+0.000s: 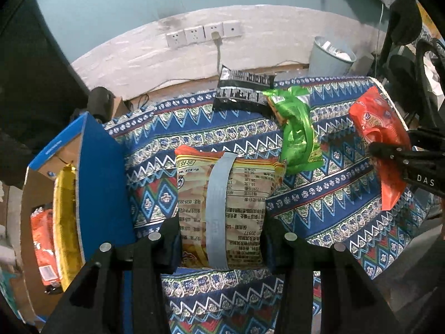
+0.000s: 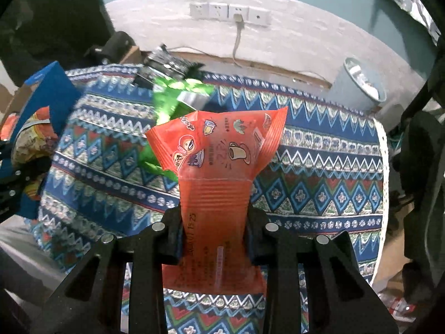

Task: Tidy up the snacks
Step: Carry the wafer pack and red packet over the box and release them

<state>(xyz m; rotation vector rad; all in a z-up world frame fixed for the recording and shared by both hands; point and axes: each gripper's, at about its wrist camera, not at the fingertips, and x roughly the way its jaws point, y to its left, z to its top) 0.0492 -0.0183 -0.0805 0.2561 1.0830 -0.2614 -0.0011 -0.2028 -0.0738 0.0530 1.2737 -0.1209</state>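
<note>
Gripping a yellow snack bag (image 1: 230,211) across its middle, the left gripper (image 1: 222,247) has both pads pressed on the pack, whose long axis runs straight ahead along the fingers, its top seam pointing away from the camera. The right gripper (image 2: 214,239) is closed on an orange snack packet (image 2: 217,167), pinched low on the crimped end so the printed body fans out ahead of the fingers. Both packs appear lifted clear of the patterned tablecloth (image 1: 319,203).

Ahead of the left gripper, at the far side of the cloth, lie a green snack packet (image 1: 299,136) and a black-and-white packet (image 1: 244,90), touching one another and not yet picked up.

To the left of the left gripper stands an open blue cardboard box (image 1: 97,172), with a gold pack (image 1: 65,222) and an orange pack (image 1: 44,245) already inside. That box is probably the destination. It sits just beside the left gripper and well across from the right one, so the yellow bag looks the nearer to go in, swung left and dropped long axis down past the blue flap.
</note>
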